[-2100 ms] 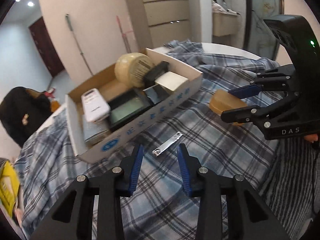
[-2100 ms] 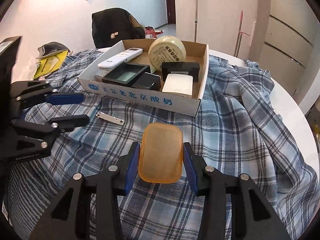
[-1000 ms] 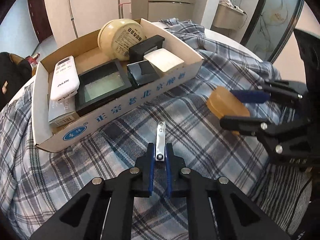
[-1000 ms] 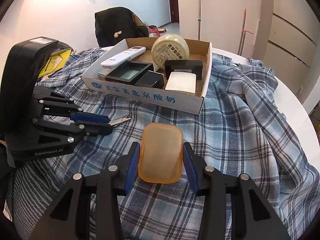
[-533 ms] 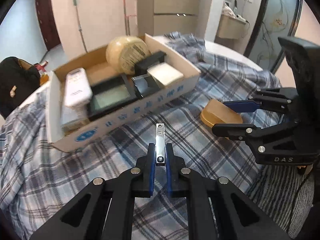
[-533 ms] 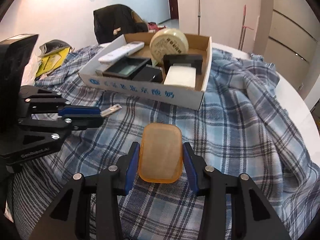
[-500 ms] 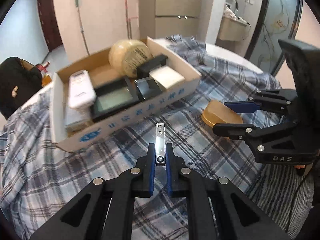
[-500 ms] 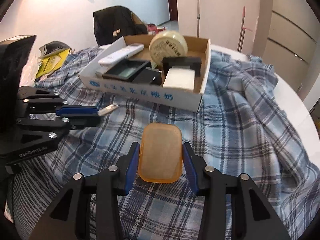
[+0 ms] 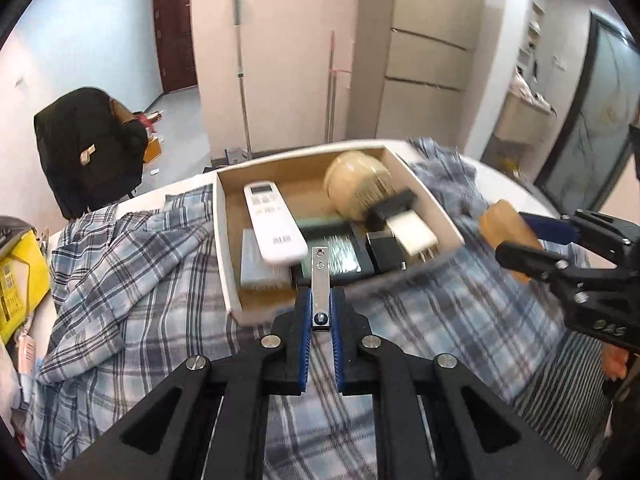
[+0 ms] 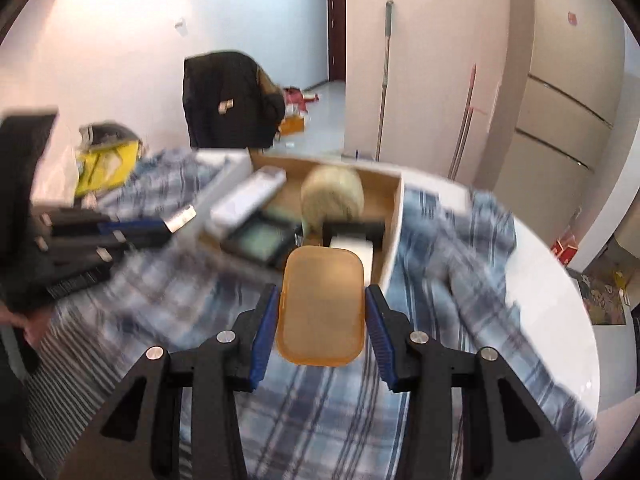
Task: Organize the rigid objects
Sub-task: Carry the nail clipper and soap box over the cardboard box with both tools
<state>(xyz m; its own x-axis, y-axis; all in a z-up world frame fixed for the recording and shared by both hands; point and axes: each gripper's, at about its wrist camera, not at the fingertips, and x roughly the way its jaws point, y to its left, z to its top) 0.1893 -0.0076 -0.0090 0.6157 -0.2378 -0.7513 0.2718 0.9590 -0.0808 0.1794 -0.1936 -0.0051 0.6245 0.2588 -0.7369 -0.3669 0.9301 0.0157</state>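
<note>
My left gripper [image 9: 320, 312] is shut on a silver nail clipper [image 9: 320, 276], held in the air just before the near wall of the cardboard box [image 9: 226, 280]. My right gripper [image 10: 322, 320] is shut on an orange translucent case [image 10: 324, 308], raised near the box's [image 10: 394, 240] right corner. Inside the box lie a white remote [image 9: 272, 220], a round cream tin [image 9: 356, 184], a dark tray [image 9: 336, 254] and a white block [image 9: 412, 232]. From the left wrist view the right gripper [image 9: 520, 236] with the orange case [image 9: 506, 220] shows at the right.
A blue plaid cloth [image 9: 132, 264] covers the round white table [image 10: 560, 280]. A yellow bag [image 9: 18, 280] lies at the table's left edge. Beyond the table stand a chair with a black coat [image 9: 88, 148], mop handles [image 9: 242, 68] and a cabinet [image 9: 424, 60].
Both grippers have risen with their loads and moved toward the box. The left gripper now looks down into the box from its near side; the nail clipper left the cloth.
</note>
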